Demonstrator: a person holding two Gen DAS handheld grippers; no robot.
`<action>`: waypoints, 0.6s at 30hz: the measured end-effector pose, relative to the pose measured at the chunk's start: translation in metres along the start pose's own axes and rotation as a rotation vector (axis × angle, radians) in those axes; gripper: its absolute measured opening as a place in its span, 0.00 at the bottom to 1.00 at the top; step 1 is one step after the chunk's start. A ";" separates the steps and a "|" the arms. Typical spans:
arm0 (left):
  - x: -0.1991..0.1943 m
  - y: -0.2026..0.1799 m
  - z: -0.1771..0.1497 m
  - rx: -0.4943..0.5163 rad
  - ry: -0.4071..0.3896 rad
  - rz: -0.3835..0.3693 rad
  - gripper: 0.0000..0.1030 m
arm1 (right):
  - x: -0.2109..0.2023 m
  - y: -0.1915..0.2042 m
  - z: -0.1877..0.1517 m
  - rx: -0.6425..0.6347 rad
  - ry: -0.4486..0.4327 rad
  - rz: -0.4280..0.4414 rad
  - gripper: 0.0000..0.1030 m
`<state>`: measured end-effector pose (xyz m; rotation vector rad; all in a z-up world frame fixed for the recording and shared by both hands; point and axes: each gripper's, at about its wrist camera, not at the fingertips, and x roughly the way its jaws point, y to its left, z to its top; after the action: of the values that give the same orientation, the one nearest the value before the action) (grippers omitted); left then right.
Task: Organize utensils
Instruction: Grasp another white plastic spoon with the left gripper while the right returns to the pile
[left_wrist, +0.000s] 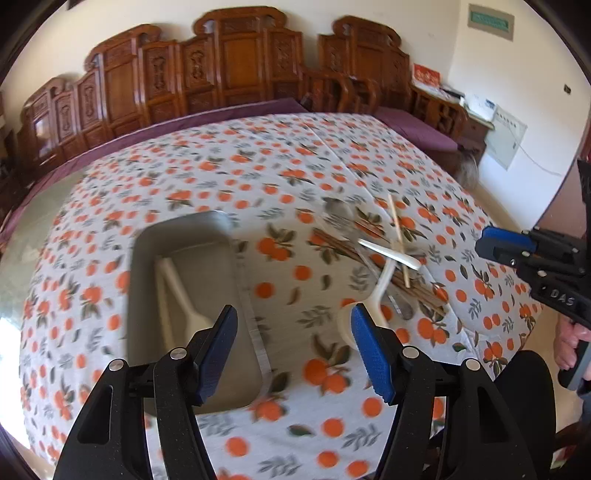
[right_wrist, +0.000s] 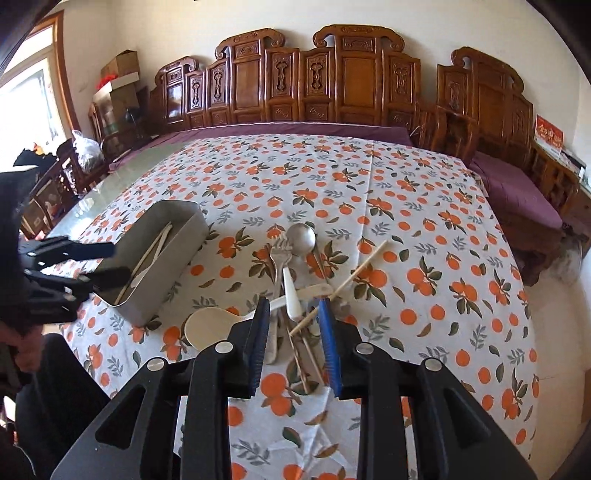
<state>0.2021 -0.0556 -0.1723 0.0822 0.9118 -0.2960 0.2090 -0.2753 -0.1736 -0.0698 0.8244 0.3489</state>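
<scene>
Hovering open and empty over the utensil pile mid-bench, the right gripper is best lowered around one handle only, while the left gripper is held open and empty by the metal tray.

Motion-blurred tablecloth and utensil pile

a table under an orange-print cloth carries a metal tray toward its left edge and a heap of utensils near the front edge.
</scene>
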 end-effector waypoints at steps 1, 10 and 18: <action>0.009 -0.009 0.002 0.013 0.008 -0.007 0.59 | 0.000 -0.004 0.001 0.008 0.005 -0.001 0.29; 0.074 -0.049 0.019 0.034 0.093 -0.068 0.52 | -0.007 -0.031 0.004 0.056 -0.010 -0.016 0.29; 0.113 -0.069 0.026 0.090 0.158 -0.087 0.43 | -0.004 -0.044 0.002 0.081 0.008 -0.024 0.29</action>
<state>0.2668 -0.1515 -0.2415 0.1505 1.0604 -0.4154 0.2227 -0.3177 -0.1731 -0.0054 0.8445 0.2928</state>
